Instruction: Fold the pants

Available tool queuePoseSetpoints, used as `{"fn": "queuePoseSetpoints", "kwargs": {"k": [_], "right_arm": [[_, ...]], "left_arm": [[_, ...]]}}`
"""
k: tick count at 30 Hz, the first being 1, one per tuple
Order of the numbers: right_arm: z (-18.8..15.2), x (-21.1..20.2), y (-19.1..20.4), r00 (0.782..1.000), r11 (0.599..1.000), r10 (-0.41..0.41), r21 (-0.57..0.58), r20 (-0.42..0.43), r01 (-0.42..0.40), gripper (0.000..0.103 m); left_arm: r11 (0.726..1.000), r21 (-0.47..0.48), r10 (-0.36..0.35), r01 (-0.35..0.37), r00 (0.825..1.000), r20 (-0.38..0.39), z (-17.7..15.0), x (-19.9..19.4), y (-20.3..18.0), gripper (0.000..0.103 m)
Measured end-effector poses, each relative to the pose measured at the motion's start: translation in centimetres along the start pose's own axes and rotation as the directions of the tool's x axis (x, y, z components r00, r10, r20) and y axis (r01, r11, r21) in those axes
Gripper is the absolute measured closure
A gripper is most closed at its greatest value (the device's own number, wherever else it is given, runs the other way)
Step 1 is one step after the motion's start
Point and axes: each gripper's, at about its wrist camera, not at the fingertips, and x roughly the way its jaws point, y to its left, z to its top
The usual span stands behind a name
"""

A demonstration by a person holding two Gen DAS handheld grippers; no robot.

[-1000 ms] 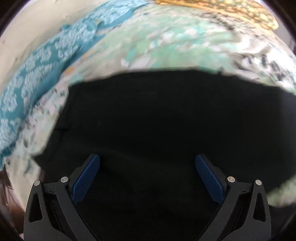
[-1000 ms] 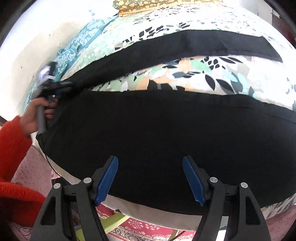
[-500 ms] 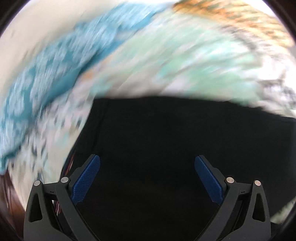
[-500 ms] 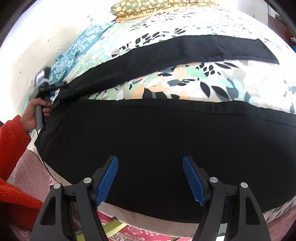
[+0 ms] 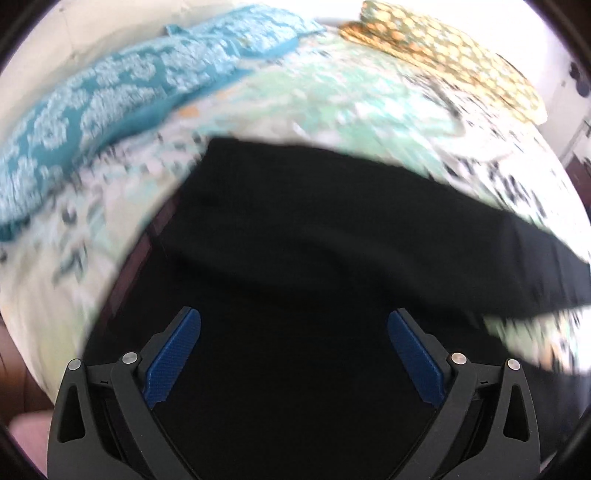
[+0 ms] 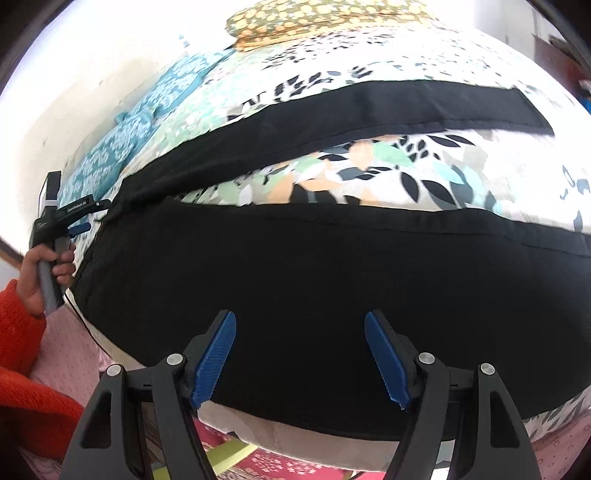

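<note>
Black pants (image 6: 314,266) spread flat on bed (image 6: 424,177), matte woven cloth, two long legs splayed in narrow V; leaf-print sheet shows between legs. Far leg (image 6: 369,110) a slim band with square hem; near leg broad, draped over mattress edge. Left tongs (image 5: 293,354) wide open above waist end, blue ribbed pads clear of cloth, view blurred. Right tongs (image 6: 300,354) wide open over near leg, gripping nothing. Teal patterned pillow (image 5: 110,96) and yellow dotted pillow (image 6: 314,14) at bed's far side.
</note>
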Motion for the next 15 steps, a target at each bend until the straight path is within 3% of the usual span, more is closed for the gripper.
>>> {"fn": "queuePoseSetpoints", "kwargs": {"k": [2,8,15], "right_arm": [[-0.3,-0.1,0.4,1.000,1.000,-0.005,-0.022,0.000,0.005,0.031],[-0.7,-0.7,0.4,1.000,1.000,-0.015,-0.024,0.016,0.015,0.031],[-0.8,-0.8,0.0,1.000,1.000,-0.012,0.000,0.017,0.012,0.031]], "left_arm": [[0.998,0.058,-0.023,0.023,1.000,-0.008,-2.5,-0.8,-2.2,0.001],[0.964,0.262,-0.036,0.042,0.999,-0.025,-5.6,-1.1,-8.0,0.001],[0.963,0.265,-0.053,0.042,0.998,0.035,-3.0,-2.6,-8.9,0.001]]}}
